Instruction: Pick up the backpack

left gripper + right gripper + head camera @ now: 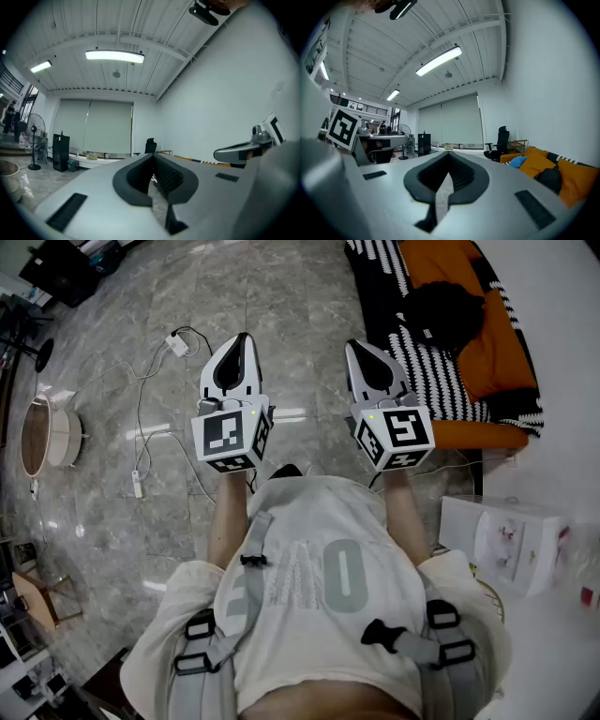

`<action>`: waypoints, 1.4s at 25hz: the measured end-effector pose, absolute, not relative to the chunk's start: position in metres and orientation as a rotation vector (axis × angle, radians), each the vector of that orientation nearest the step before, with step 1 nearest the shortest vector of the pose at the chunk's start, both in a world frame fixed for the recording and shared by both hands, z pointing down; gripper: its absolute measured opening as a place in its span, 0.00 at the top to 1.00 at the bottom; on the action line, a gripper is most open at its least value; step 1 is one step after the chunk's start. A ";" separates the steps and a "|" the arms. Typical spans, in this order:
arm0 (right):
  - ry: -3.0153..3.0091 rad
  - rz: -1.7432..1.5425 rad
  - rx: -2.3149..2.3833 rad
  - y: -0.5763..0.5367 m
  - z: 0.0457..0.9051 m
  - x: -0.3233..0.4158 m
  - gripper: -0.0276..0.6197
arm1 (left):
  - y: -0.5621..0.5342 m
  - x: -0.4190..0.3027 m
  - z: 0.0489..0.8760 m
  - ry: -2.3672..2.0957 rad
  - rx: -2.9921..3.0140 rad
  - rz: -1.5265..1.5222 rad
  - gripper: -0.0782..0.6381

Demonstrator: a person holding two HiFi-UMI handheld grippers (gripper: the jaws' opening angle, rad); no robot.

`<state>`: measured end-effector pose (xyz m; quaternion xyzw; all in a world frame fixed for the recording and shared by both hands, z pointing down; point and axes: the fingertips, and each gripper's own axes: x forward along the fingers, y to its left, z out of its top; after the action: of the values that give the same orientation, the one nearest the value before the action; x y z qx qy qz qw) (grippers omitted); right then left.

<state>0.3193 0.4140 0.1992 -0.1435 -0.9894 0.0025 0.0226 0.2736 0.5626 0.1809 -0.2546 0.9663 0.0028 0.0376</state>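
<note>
A black backpack (445, 315) lies on an orange sofa (473, 435) with a black-and-white striped throw, at the upper right of the head view. In the right gripper view the backpack (549, 179) sits far off at the right on that sofa (576, 180). My left gripper (243, 338) and right gripper (357, 346) are held side by side, level, over the grey stone floor and well short of the sofa. Both are shut, with nothing between the pads. The left gripper (153, 157) faces the room's far windows. The right gripper (450, 154) faces the same way.
White cables and a charger (173, 341) trail over the floor ahead left. A round low table (47, 435) stands at the far left and a white box (506, 540) at the right. A black office chair (500, 140) and a standing fan (33, 140) are far off.
</note>
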 end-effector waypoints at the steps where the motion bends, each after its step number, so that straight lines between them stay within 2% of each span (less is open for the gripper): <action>1: -3.063 0.014 -0.442 0.413 0.200 0.320 0.95 | 0.561 0.274 0.181 2.966 -0.783 0.000 0.86; 12: -3.066 0.153 -0.450 0.401 0.204 0.322 0.95 | 0.562 0.276 0.180 2.971 -0.793 -0.011 0.86; 21: -3.076 0.197 -0.499 0.400 0.200 0.299 0.95 | 0.562 0.245 0.182 2.954 -0.795 0.045 0.86; 24: -3.086 0.348 -0.540 0.385 0.186 0.280 0.95 | 0.560 0.221 0.173 2.916 -0.793 0.034 0.86; 28: -3.151 0.260 -0.488 0.370 0.168 0.238 0.95 | 0.574 0.167 0.164 2.919 -0.728 0.093 0.86; 35: -3.134 0.294 -0.445 0.349 0.177 0.147 0.95 | 0.555 0.065 0.168 2.929 -0.760 0.130 0.86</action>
<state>0.1469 0.3492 0.1774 -0.1399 -0.9857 0.0926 -0.0186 0.0647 0.5546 0.1683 -0.2506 0.9655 0.0428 0.0561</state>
